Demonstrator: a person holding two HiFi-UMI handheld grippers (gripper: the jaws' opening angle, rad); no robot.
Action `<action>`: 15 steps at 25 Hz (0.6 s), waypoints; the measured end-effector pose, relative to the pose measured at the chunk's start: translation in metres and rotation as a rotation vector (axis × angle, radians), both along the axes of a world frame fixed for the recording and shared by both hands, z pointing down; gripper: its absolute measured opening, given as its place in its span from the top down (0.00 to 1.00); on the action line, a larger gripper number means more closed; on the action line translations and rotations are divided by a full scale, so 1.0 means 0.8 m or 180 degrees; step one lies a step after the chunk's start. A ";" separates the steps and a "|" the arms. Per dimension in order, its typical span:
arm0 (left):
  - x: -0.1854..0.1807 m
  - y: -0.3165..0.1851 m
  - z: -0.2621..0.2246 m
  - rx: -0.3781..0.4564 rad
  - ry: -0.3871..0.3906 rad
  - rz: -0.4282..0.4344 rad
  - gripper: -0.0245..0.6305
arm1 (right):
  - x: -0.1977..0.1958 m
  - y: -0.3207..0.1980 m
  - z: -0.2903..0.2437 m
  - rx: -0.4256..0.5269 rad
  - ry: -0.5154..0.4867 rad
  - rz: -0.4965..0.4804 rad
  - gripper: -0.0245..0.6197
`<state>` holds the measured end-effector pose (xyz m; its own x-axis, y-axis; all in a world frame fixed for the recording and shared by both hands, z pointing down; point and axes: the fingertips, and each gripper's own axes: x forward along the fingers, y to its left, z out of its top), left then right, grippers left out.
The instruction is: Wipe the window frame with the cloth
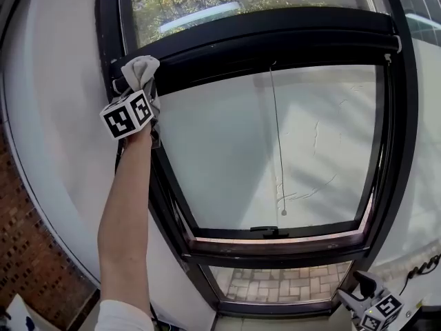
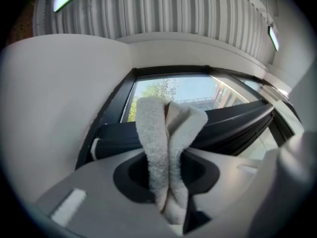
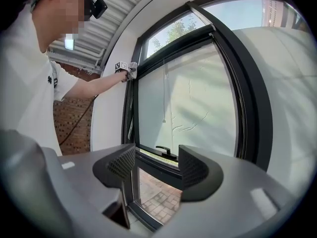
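My left gripper (image 1: 138, 81) is raised to the upper left corner of the black window frame (image 1: 275, 29), shut on a grey-white cloth (image 1: 141, 69). The cloth presses against the frame's horizontal bar where it meets the left upright. In the left gripper view the folded cloth (image 2: 166, 148) stands up between the jaws, with the dark frame bar (image 2: 233, 125) just behind it. My right gripper (image 1: 358, 296) hangs low at the bottom right, away from the window. Its jaws stand open with nothing between them (image 3: 151, 165).
The tilted window sash (image 1: 275, 243) leans inward, with a handle (image 1: 269, 232) on its lower rail and a blind cord (image 1: 278, 150) hanging down. White curved wall (image 1: 55, 129) lies left of the frame; brick wall (image 1: 27, 254) at lower left. A cable (image 1: 424, 266) runs at right.
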<state>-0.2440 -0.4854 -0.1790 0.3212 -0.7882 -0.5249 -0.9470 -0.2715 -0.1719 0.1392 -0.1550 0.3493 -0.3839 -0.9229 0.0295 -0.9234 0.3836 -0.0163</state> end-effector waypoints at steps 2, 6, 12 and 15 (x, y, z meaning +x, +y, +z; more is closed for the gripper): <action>0.034 0.010 0.002 0.0004 -0.0099 0.0043 0.76 | 0.011 -0.003 0.000 0.0024 -0.0015 -0.0049 0.54; 0.097 0.028 0.002 0.0014 -0.0141 0.0105 0.76 | 0.033 -0.005 0.002 0.0071 -0.0042 -0.0123 0.54; 0.179 0.059 -0.002 0.0050 -0.0185 0.0187 0.76 | 0.072 0.005 0.005 0.0083 -0.0099 -0.0145 0.54; 0.219 0.069 0.002 0.0055 -0.0187 0.0270 0.76 | 0.096 0.013 0.007 0.0098 -0.0082 -0.0117 0.54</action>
